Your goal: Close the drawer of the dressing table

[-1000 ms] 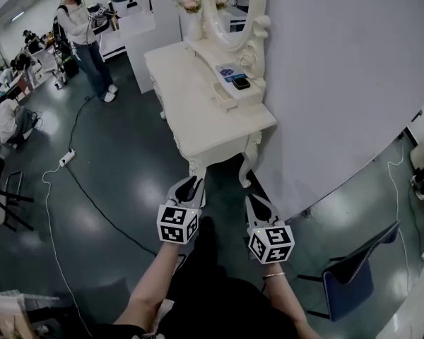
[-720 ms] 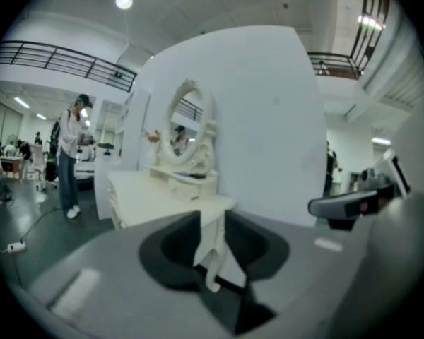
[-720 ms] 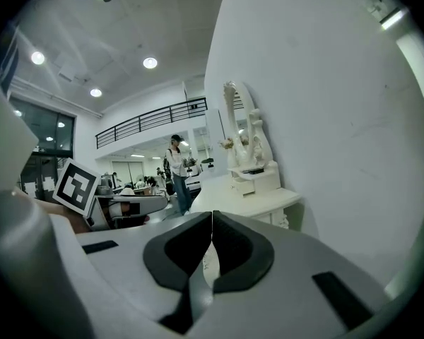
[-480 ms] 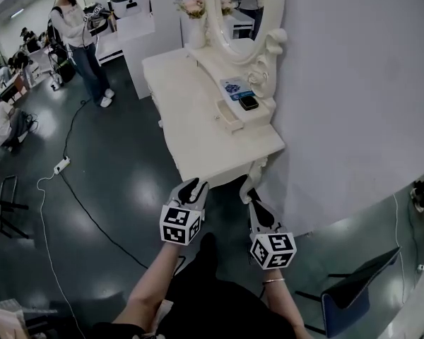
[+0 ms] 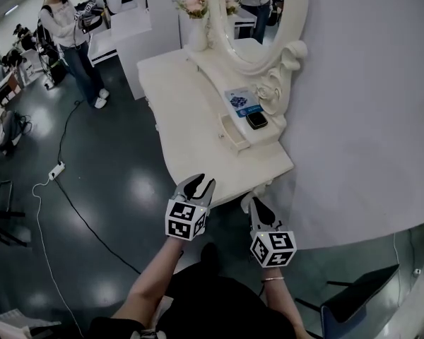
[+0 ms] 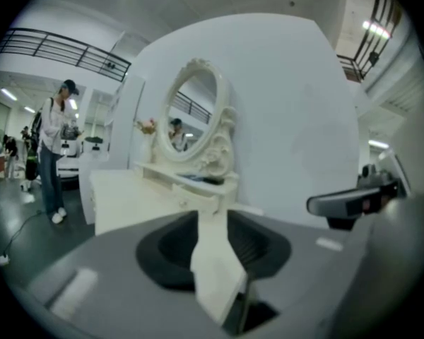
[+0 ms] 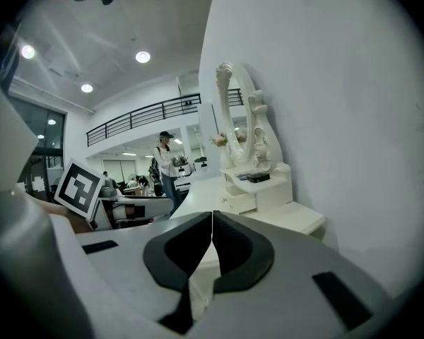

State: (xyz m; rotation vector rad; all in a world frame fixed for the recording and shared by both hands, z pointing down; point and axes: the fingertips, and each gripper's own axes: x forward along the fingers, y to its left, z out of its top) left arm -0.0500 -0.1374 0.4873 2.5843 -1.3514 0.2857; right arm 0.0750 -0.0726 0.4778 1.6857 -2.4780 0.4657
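Floor: dark and shiny, on the near side of the dressing table (image 5: 191, 111). I am standing at the table's short end.
Left gripper (image 5: 198, 186): just in front of the table's near edge. Its jaws are opening. Nothing is between them; I only see the table through the gap.
Right gripper (image 5: 254, 203): just before the table's near corner, on the wall side. Its jaws are pressed together and hold nothing.
Table top: long and white. It runs away from me, with the white wall (image 5: 360, 104) along its right side.
Drawer (image 5: 232, 137): a small one in the little box at the back of the table top, under the mirror (image 5: 258, 13). It sticks out a bit, so it is not closed yet.
Which way it lies: ahead of both grippers, past the bare near part of the table top, and well apart from them.
Which way it slides: I think its front faces the open side of the table, away from the wall. So the push should go sideways, toward the wall.
Which gripper: I think the left one is better placed, as it is on the side the drawer front faces.
On the little box: a black thing (image 5: 256, 119) and a blue card (image 5: 242, 99).
Far end of the table: a vase of flowers (image 5: 193, 7).
Past the table: a person (image 5: 62, 27) stands on the floor.
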